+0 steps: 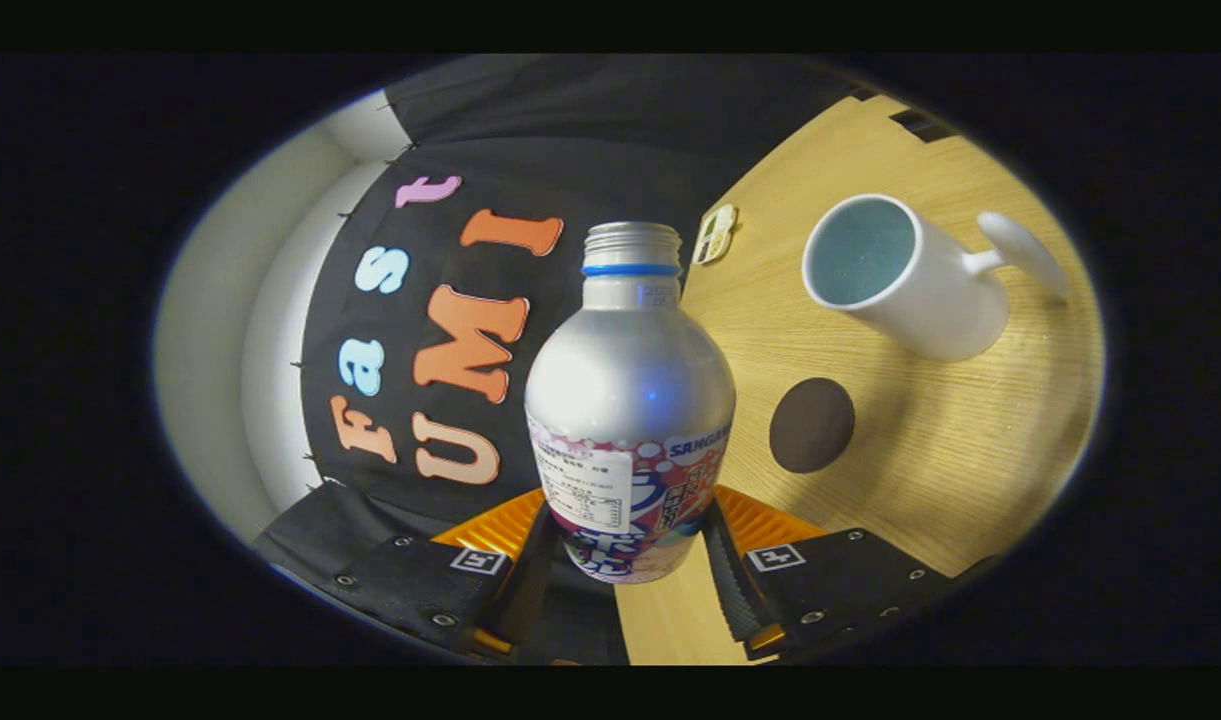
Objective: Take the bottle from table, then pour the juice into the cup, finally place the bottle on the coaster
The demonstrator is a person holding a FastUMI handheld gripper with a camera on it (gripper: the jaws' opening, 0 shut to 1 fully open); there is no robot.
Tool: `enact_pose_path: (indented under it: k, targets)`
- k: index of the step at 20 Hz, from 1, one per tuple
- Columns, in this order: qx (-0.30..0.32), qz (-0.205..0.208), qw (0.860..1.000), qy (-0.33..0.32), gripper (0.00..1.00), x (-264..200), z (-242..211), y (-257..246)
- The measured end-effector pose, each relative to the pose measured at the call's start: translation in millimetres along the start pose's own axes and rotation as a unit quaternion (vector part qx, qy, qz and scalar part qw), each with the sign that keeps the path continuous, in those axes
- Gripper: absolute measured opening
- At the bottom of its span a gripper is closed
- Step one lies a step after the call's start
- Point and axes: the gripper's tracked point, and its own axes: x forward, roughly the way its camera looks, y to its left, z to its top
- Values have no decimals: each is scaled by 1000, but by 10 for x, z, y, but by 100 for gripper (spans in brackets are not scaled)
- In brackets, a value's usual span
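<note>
Gripper view: tool [627,545] clamped low on aluminium bottle [630,400], cap off, both fingers pressing label. View rolled; bottle seemed lifted off tabletop [920,470]. White mug [895,275] beyond, round coaster [811,424] nearer. Risks: low hold letting bottle pivot; early tilt spilling short of mug.

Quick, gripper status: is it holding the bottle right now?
Gripper: closed on the silver juice bottle, one finger pressing each side of its lower body; bottle uncapped, the scene tilted.
</note>
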Motion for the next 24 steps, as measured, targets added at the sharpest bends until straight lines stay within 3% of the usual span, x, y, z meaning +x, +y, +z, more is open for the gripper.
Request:
enact_pose_path:
  k: [13, 24]
  targets:
    - [111, 21, 994, -11, 72, 33, 160, 177]
    - [186, 14, 982, -16, 72, 49, 209, 209]
